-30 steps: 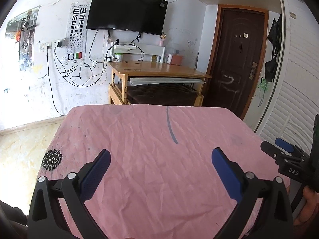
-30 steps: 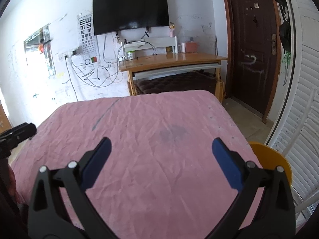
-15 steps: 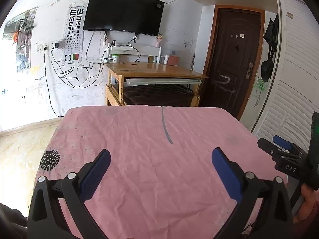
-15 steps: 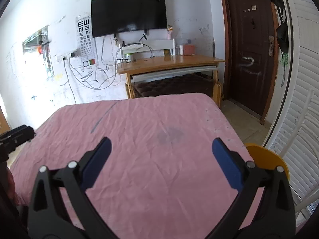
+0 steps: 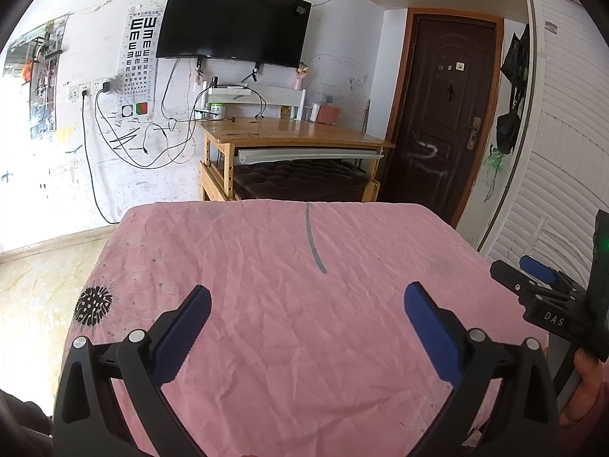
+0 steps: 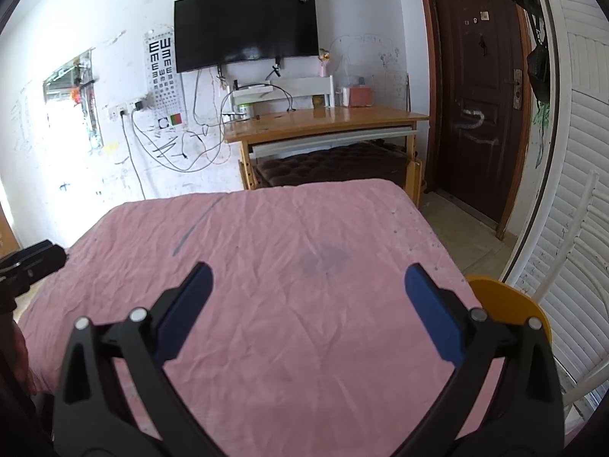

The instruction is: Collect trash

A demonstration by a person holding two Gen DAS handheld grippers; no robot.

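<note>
While both hover above the wrinkled pink cloth (image 5: 289,304), the left gripper (image 5: 306,304) and right gripper (image 6: 306,283) stand spread wide (nothing pinched between them).

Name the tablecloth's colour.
Pink, with a grey streak; the tablecloth shows best in the left wrist view.

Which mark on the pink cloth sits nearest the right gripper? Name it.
The dark round smudge lies just ahead of the open right gripper. The grey curved streak sits farther left, and the black dandelion print shows only beside the left gripper.
</note>
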